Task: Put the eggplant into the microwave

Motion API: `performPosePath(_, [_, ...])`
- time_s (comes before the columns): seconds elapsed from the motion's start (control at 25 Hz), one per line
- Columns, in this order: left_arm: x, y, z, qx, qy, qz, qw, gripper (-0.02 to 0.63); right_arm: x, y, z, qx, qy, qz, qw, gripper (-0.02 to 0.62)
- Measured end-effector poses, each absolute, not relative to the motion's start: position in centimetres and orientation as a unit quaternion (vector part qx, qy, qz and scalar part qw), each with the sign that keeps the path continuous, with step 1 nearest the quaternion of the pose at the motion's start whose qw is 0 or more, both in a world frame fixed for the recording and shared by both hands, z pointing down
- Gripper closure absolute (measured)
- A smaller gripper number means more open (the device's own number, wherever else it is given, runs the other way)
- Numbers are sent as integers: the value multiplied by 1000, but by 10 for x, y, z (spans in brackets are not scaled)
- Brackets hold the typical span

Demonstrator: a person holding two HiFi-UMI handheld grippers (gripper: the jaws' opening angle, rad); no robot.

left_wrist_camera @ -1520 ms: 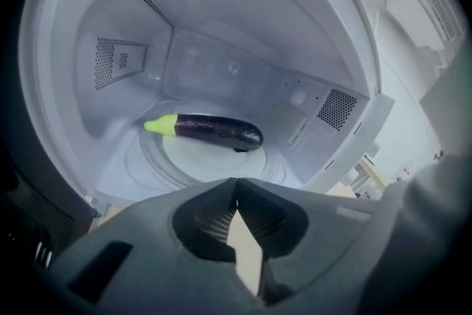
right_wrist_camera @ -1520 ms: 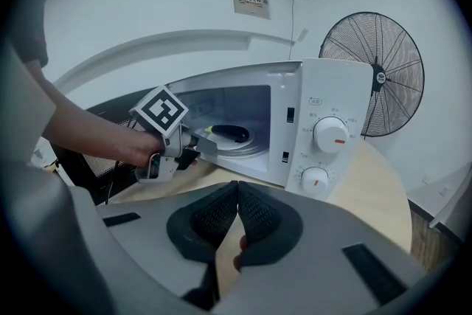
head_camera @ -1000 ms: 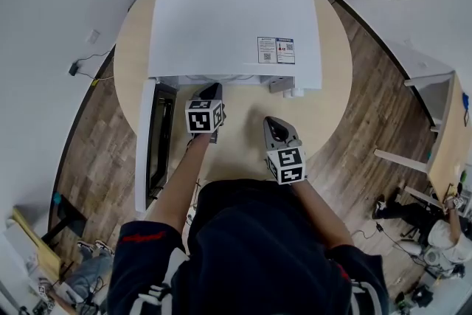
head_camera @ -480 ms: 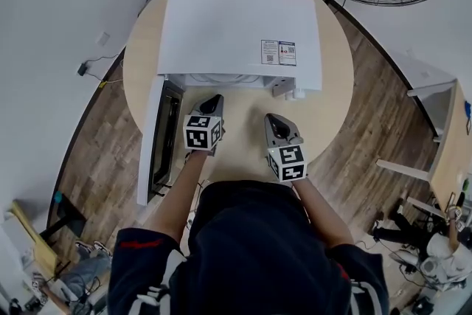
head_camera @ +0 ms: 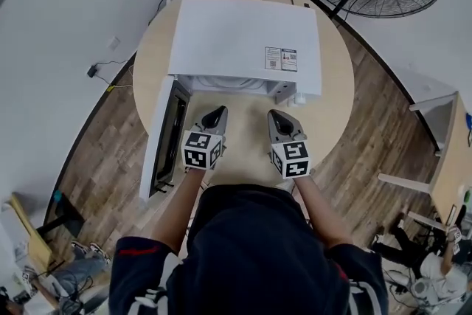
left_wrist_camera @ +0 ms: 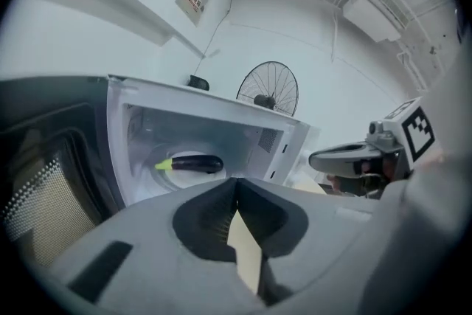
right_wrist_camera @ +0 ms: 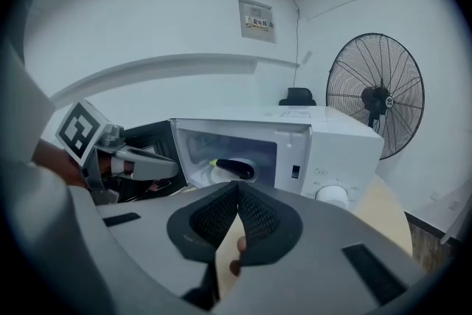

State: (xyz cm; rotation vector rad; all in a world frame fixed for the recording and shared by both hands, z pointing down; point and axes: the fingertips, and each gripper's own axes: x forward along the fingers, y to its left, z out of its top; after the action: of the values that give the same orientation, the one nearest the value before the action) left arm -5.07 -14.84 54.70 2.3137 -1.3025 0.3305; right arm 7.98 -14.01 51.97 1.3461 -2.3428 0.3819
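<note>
One step looks outstanding: the dark-glass microwave door (head_camera: 168, 135), at left, stands open. Left gripper (left_wrist_camera: 236, 192): jaws pressed together, nothing between them. White box microwave (head_camera: 243, 33): the dark purple eggplant (left_wrist_camera: 190, 164) lies inside, apparently on the round white turntable (left_wrist_camera: 177, 176). Its long axis runs across the cavity, green stem end pointing left toward the door hinge. Right gripper (right_wrist_camera: 237, 195): clenched, empty.

No print is legible: the sticker (head_camera: 280, 59) on the microwave (head_camera: 236, 33) and the wall notice (right_wrist_camera: 256, 21) are too small.
</note>
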Motion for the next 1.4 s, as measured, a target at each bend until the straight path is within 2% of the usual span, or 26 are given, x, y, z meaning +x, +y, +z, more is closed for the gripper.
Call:
performPosePath(0.4, [-60, -136, 465, 855, -488, 87, 152, 589, 60, -150, 441, 470, -865, 58, 166, 583])
performPosePath(0.88, [-68, -131, 379, 857, -508, 48, 74, 589, 38, -146, 350, 440, -894, 6, 85, 583])
performPosePath(1.12, [-73, -129, 351, 852, -520, 24, 58, 589, 38, -146, 327, 435, -898, 2, 61, 583])
performPosePath(1.4, [-75, -127, 336, 844, -535, 19, 36, 589, 34, -144, 326, 426, -902, -10, 62, 583])
